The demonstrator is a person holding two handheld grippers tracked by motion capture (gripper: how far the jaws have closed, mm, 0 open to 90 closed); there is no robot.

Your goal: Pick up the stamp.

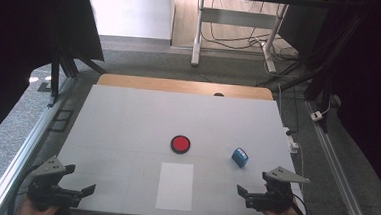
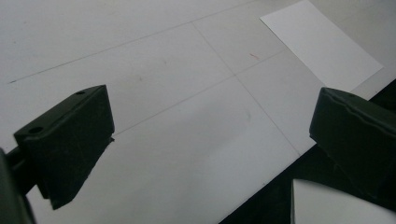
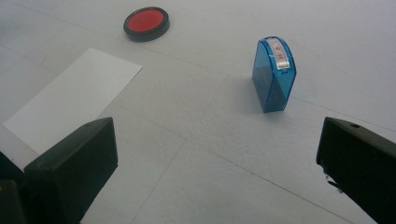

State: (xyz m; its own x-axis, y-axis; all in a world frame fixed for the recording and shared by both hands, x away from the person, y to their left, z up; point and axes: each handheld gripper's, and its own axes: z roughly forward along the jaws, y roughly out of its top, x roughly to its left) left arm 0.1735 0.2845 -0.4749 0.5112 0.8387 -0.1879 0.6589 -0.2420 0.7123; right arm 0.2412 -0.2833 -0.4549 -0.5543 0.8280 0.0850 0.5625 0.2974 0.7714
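Grey carpet and a metal-legged desk with trailing cables fill the top of the high view, and below them lies a flat white tabletop (image 1: 127, 118) crossed by faint seam lines, with a strip of wood along its far edge and dark curtains at both upper corners. At the lower right of that view the right gripper (image 1: 256, 187) is held low over the near edge of the table by a hand coming in from the bottom, its black jaws spread wide with nothing between them, pointing up and to the left. Just beyond it, above and slightly left, stands the small blue translucent plastic stamp (image 1: 239, 157), upright on the table and apart from the jaws; in the right gripper view the stamp (image 3: 274, 74) sits in the upper right. Further left in the centre of the high view is the round red ink pad in a black case (image 1: 180, 144), and below it a white rectangular sheet of paper (image 1: 174, 185) lies flat. At the lower left the left gripper (image 1: 80, 179) is held level near the table's corner, jaws equally wide and empty, angled towards the paper.
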